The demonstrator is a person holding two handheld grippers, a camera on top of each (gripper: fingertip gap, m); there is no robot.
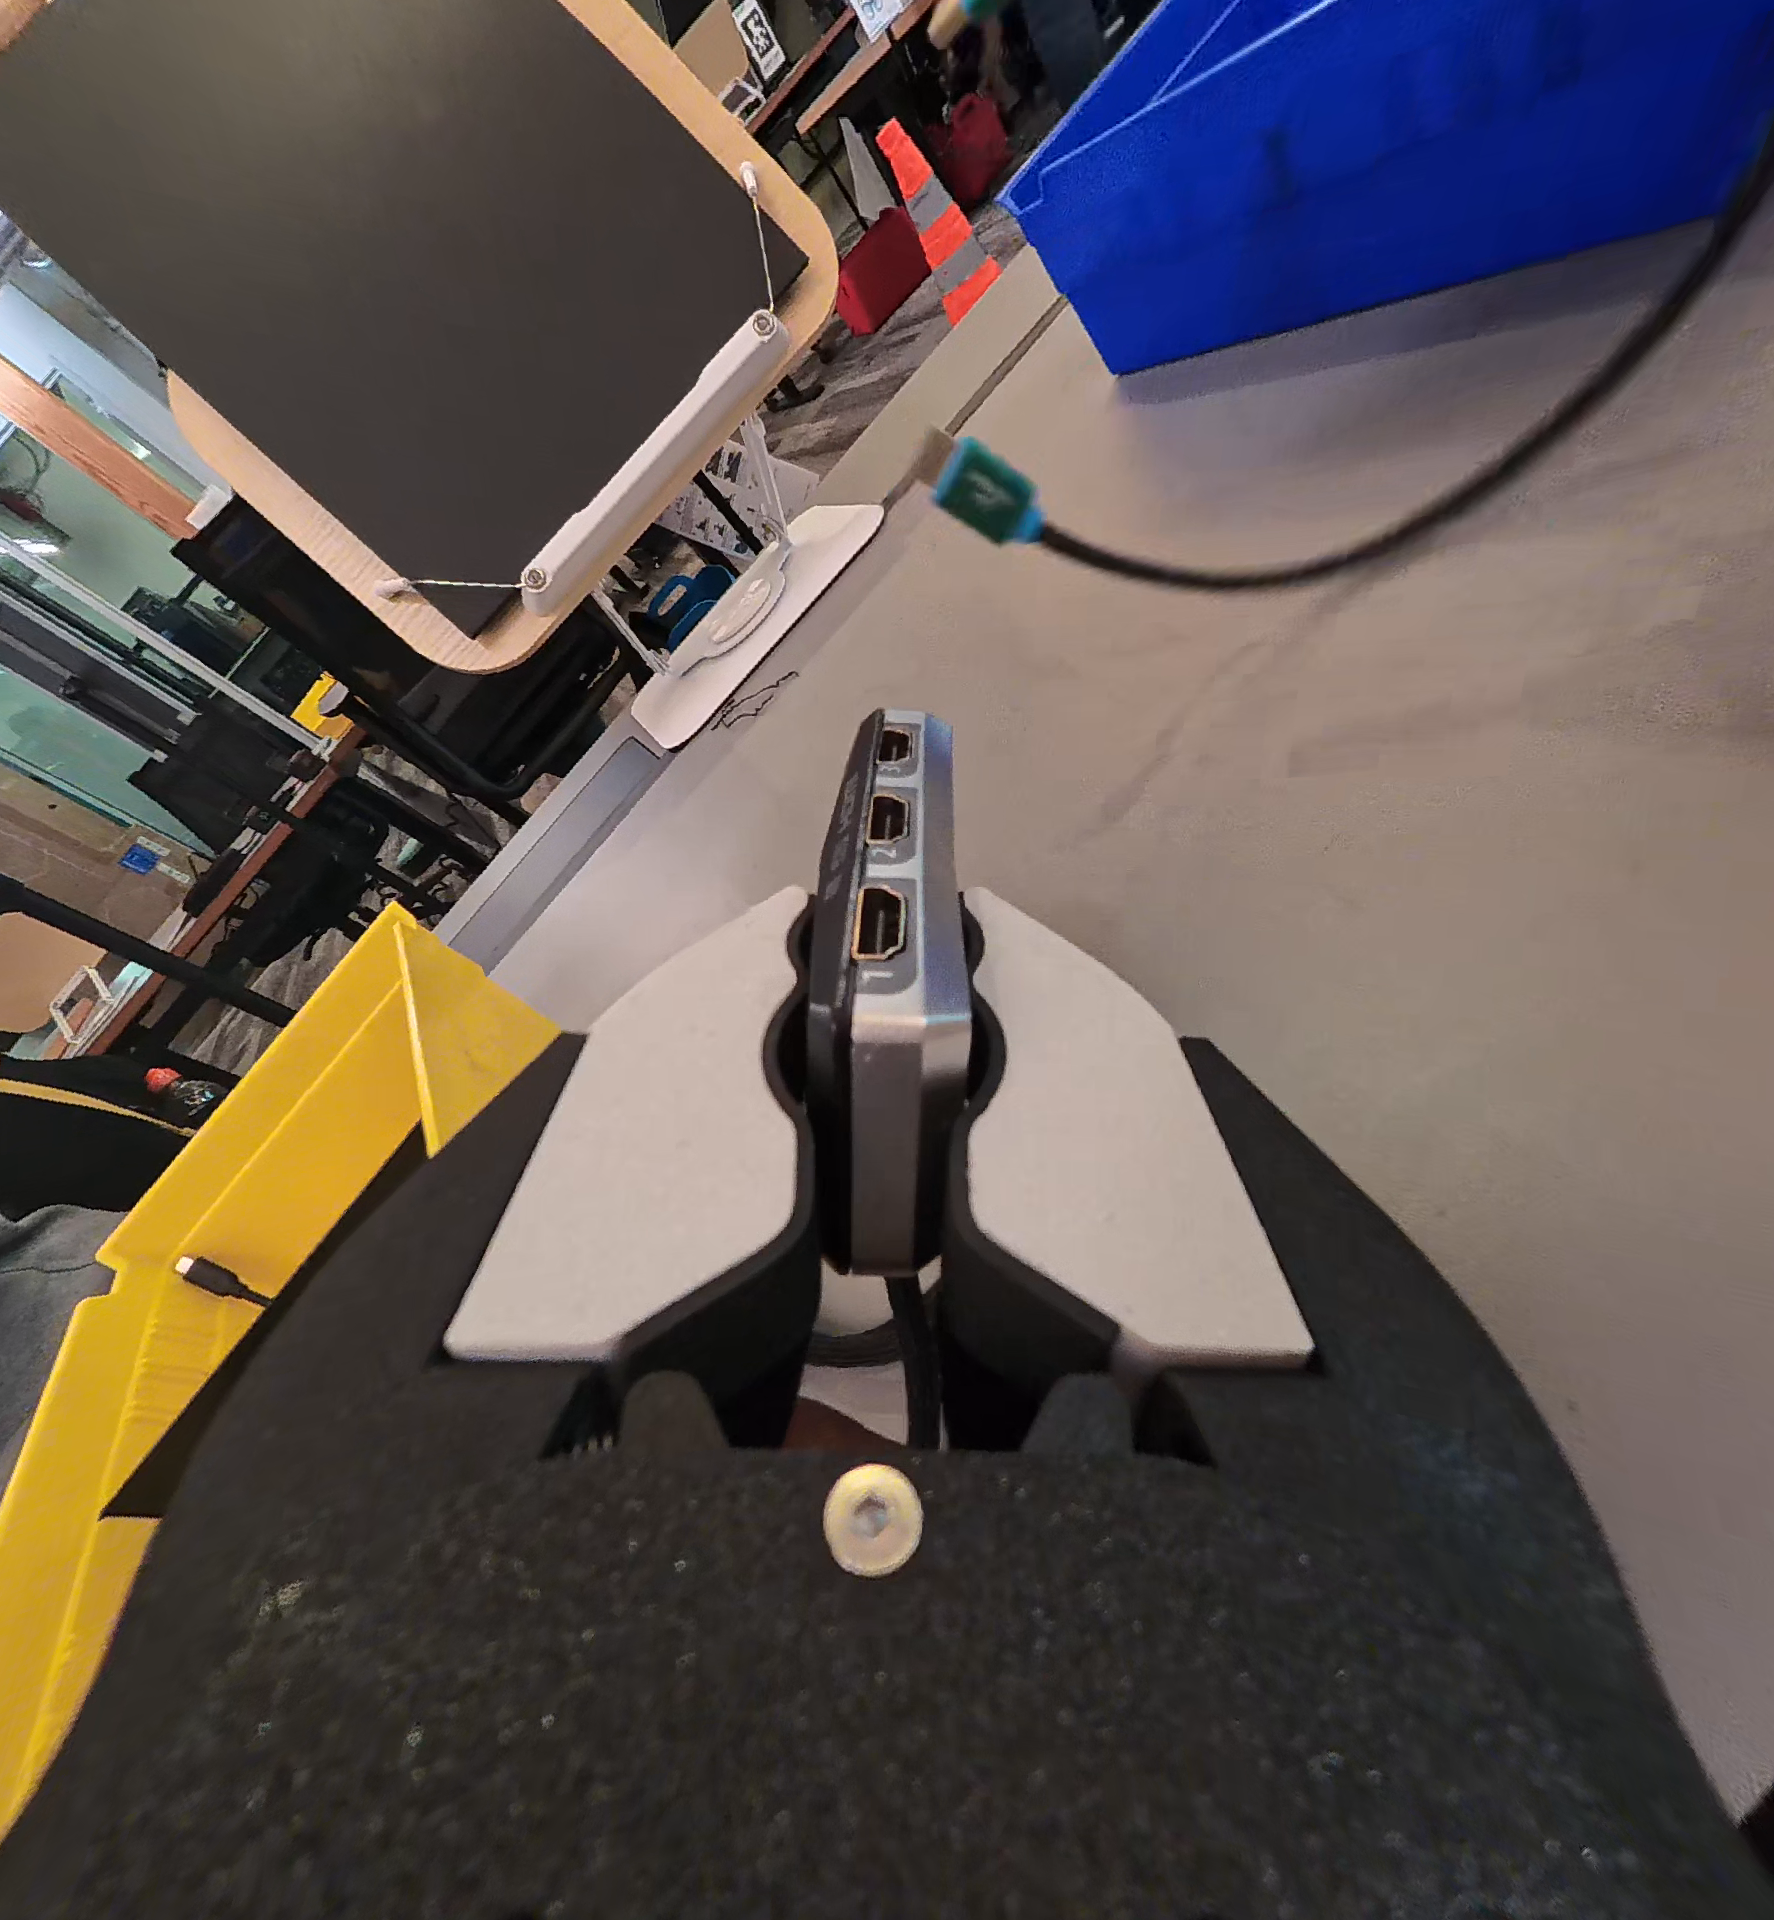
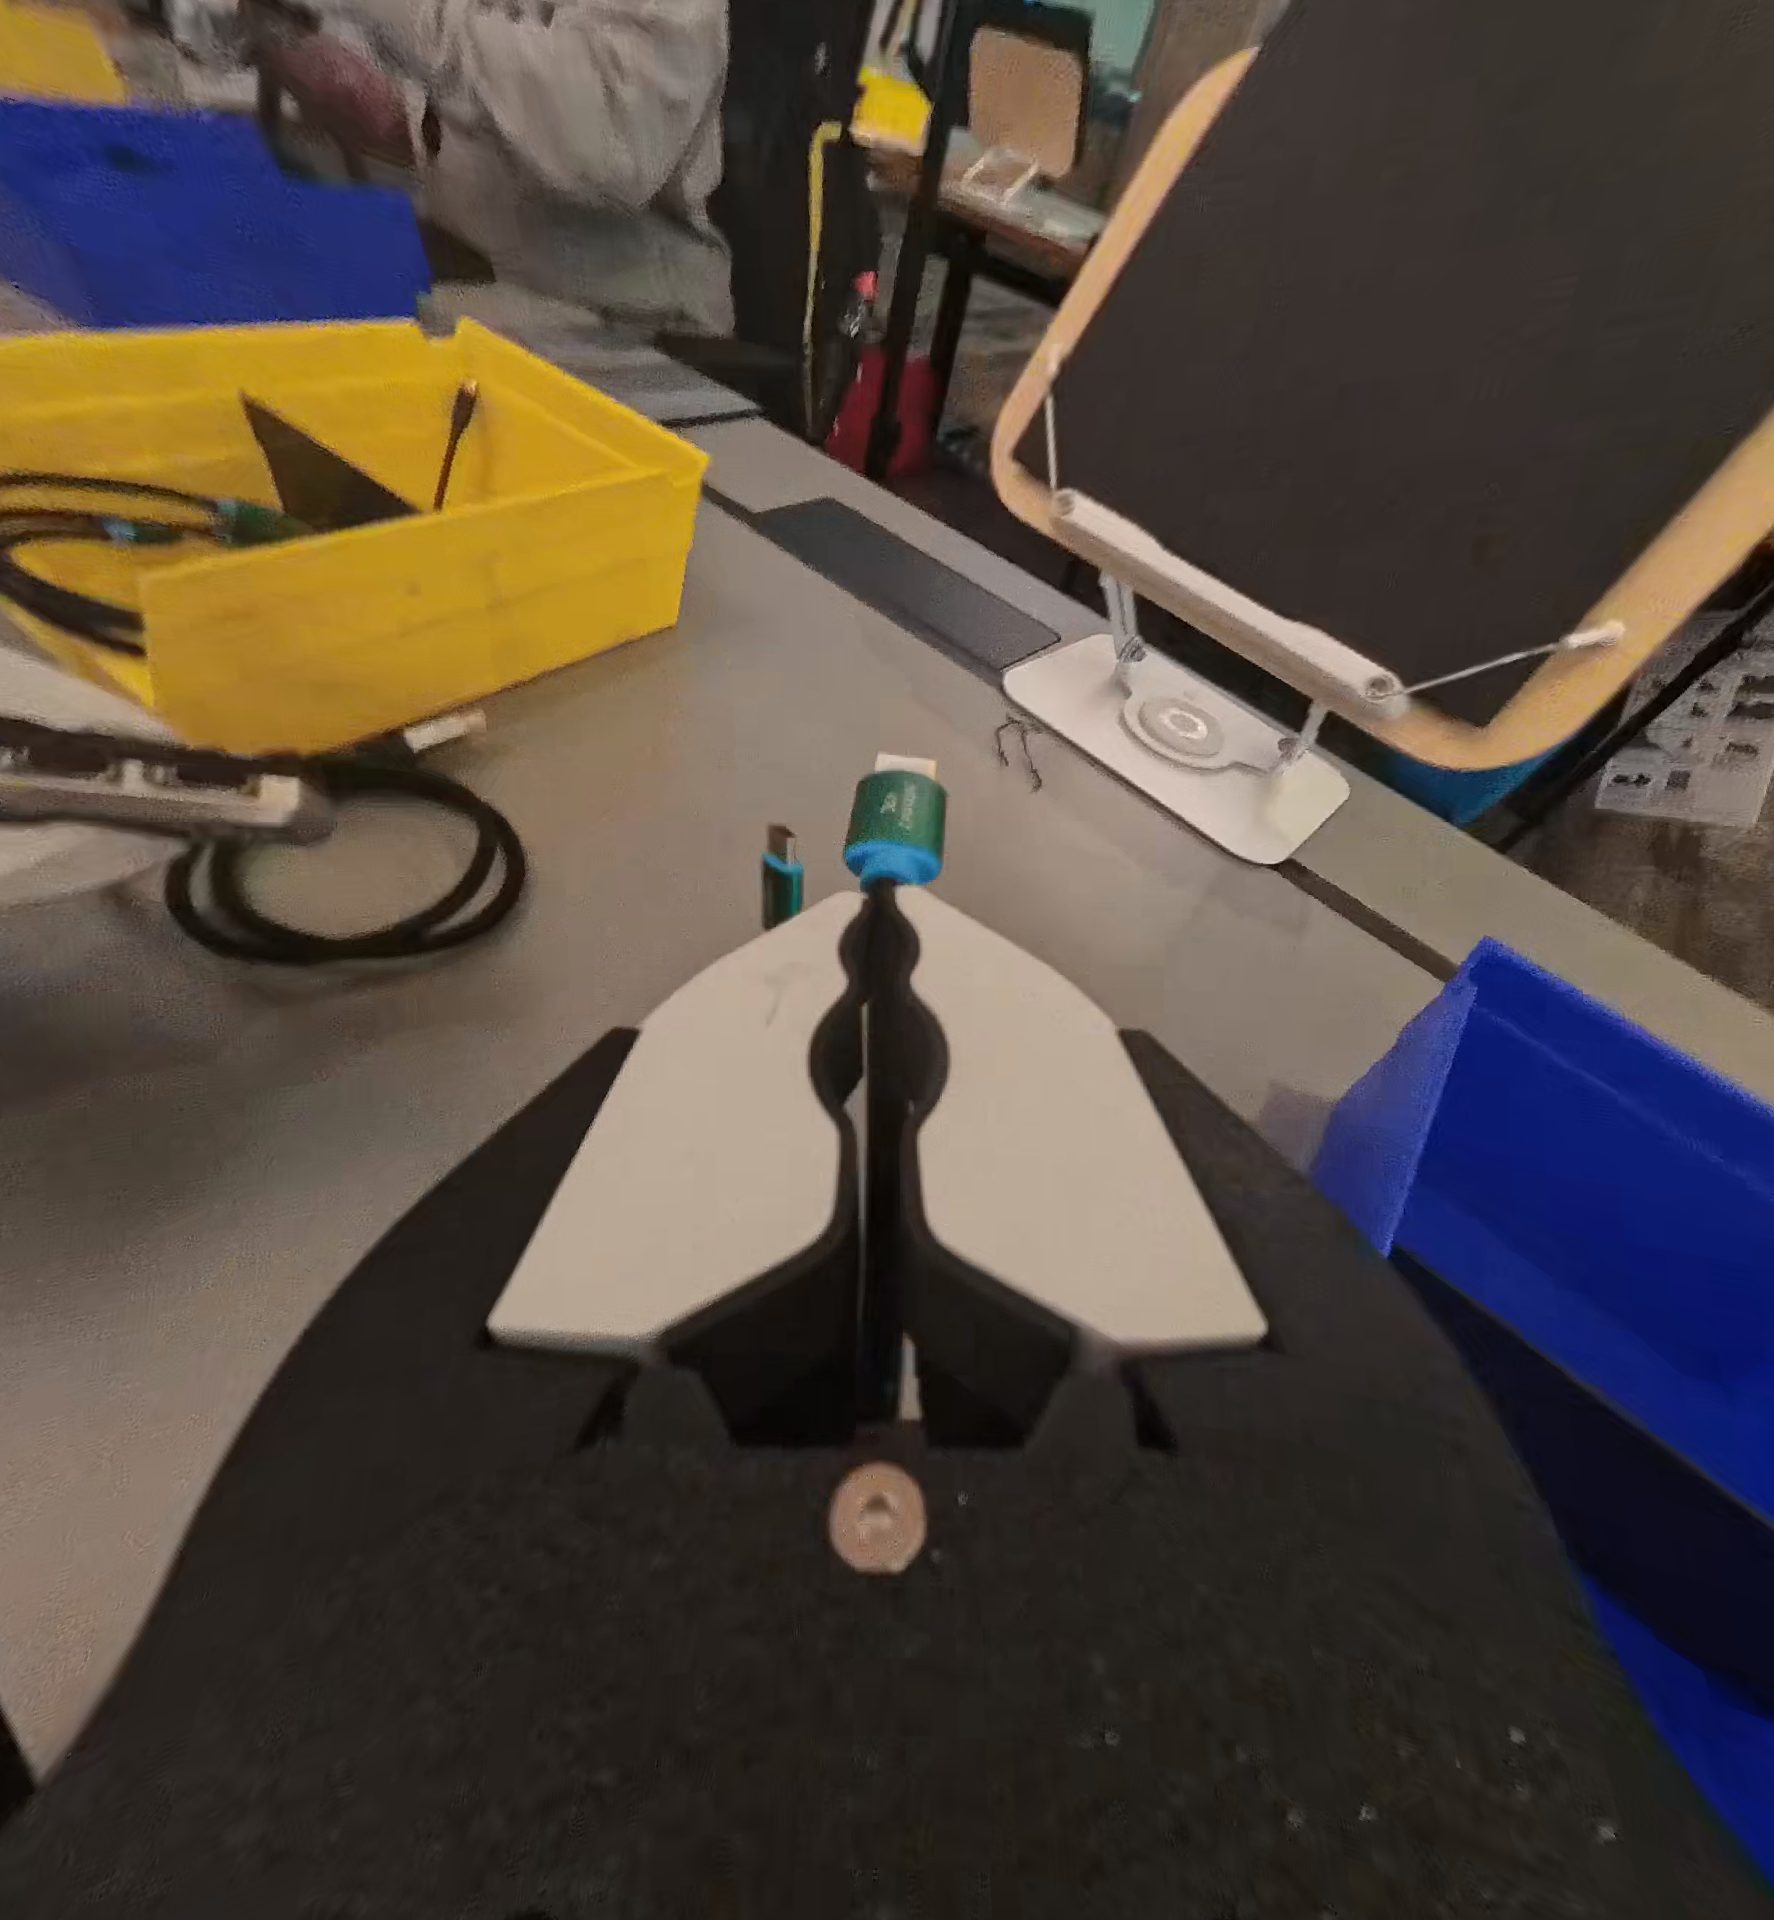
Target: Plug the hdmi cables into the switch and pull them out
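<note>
My left gripper (image 1: 885, 914) is shut on the grey HDMI switch (image 1: 893, 1039) and holds it on edge, its three ports facing up and empty. The switch also shows blurred at the far left of the right wrist view (image 2: 135, 795), with a black cable coil (image 2: 343, 914) below it. My right gripper (image 2: 878, 914) is shut on a black HDMI cable (image 2: 878, 987) just behind its green plug (image 2: 898, 816), which sticks out past the fingertips. A second green plug (image 2: 781, 878) lies beside the left finger. A green plug with a black cable (image 1: 987, 488) lies ahead of the switch.
A yellow bin (image 2: 415, 613) with cables stands at the left, close beside my left gripper (image 1: 322, 1091). Blue bins stand at the right (image 2: 1641, 1195) and far side (image 1: 1382, 177). A dark board on a white stand (image 2: 1434, 364) stands at the grey table's (image 1: 1382, 935) edge. One gripper's finger ends stand about 20 centimetres off the other's.
</note>
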